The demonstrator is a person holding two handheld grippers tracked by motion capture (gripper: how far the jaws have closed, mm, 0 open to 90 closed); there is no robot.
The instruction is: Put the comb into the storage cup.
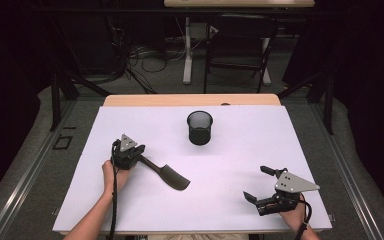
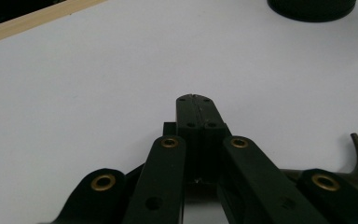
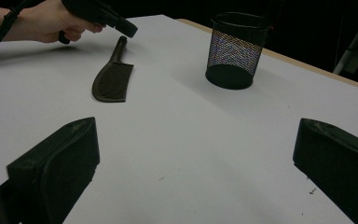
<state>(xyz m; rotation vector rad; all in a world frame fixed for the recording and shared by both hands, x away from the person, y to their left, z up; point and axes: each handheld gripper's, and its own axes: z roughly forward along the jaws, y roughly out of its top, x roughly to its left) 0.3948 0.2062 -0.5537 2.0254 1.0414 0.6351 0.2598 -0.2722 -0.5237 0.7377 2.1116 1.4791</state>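
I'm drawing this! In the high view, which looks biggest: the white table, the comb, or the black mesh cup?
1. White table: biggest by far.
2. Comb: longer than the cup looks.
3. Mesh cup: smallest, though it stands farther from the camera, so comb and cup could be closer in size than they look.

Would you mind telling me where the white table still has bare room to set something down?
Most of it is free: the wide patch between the black mesh cup and the open right gripper, plus both far corners. It is crowded only near the left gripper, above the dark comb's handle.
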